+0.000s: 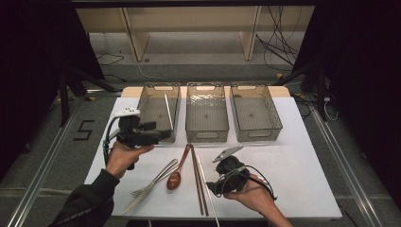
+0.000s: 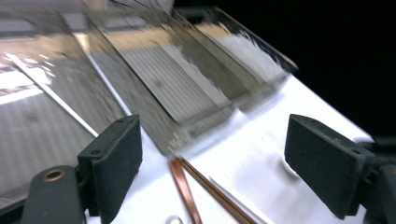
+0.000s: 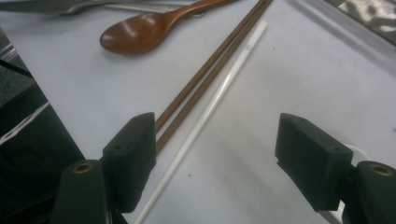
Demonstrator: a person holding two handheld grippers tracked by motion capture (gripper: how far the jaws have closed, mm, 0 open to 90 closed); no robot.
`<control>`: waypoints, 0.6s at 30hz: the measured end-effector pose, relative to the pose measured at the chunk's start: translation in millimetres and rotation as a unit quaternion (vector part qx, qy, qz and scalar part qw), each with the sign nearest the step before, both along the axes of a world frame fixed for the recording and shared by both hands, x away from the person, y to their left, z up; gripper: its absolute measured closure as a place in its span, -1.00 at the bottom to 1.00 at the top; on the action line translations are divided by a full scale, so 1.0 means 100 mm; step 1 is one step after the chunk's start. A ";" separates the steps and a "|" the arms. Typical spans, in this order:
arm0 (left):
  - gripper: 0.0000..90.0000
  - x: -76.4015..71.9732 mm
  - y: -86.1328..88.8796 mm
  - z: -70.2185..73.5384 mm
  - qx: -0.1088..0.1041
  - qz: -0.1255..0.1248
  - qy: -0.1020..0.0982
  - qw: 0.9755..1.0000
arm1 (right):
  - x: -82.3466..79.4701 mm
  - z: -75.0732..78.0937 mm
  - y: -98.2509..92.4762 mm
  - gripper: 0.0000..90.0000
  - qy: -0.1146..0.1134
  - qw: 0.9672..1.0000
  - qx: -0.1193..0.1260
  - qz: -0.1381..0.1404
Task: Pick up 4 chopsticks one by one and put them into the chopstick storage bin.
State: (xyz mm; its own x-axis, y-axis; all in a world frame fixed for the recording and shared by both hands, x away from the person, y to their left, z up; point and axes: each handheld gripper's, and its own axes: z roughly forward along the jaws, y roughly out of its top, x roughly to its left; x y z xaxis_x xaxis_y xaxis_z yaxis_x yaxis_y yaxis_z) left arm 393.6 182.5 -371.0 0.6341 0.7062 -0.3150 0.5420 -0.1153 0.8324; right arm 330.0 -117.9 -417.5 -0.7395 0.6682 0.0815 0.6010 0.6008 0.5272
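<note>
In the high view I have my left gripper [image 1: 163, 134] left of centre, at the near end of the left basket [image 1: 152, 105]; its jaws stand wide apart with nothing between them. A single white chopstick [image 1: 168, 112] lies inside that basket, running along its right wall. In the left gripper view I see the same wide gap, with the blurred baskets across the upper half and the tips of the brown chopsticks [image 2: 205, 193] at the bottom centre.

My right gripper [image 1: 213, 189] sits in the lower middle of the high view, its grey plate on top, just right of the cutlery laid out on the white table [image 1: 302, 179]. From the right gripper view the jaws are open, a little short of full width, and hold nothing. The other white chopstick [image 3: 212, 109] runs diagonally from the lower left to the upper middle of that frame, lying on the table between the jaws and untouched by either pad. The pair of brown chopsticks [image 3: 205, 74] lies just beside it on the left, and the brown wooden spoon [image 3: 144, 32] is at the upper left. In the high view a fork [image 1: 151, 185] lies left of the spoon. The middle basket [image 1: 206, 112] and right basket [image 1: 255, 112] stand in a row across the centre.
</note>
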 end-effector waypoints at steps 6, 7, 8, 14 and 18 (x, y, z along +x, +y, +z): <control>-0.61 -0.23 -0.04 -0.12 0.010 -0.014 -0.016 1.000 | -0.02 -0.10 0.08 -0.28 0.013 1.000 -0.025 0.012; -0.61 -0.26 -0.03 -0.13 0.010 -0.014 -0.019 1.000 | -0.01 -0.12 0.09 -0.28 0.015 0.999 -0.029 0.012; -0.61 -0.28 -0.03 -0.14 0.010 -0.014 -0.022 1.000 | -0.01 -0.14 0.11 -0.28 0.017 0.999 -0.032 0.013; -0.63 -0.41 0.04 -0.22 0.008 -0.010 -0.020 1.000 | 0.01 -0.22 0.18 -0.24 0.026 0.998 -0.052 0.017; -0.63 -0.47 0.07 -0.26 0.019 -0.005 -0.020 1.000 | 0.04 -0.28 0.22 -0.20 0.031 0.997 -0.066 0.018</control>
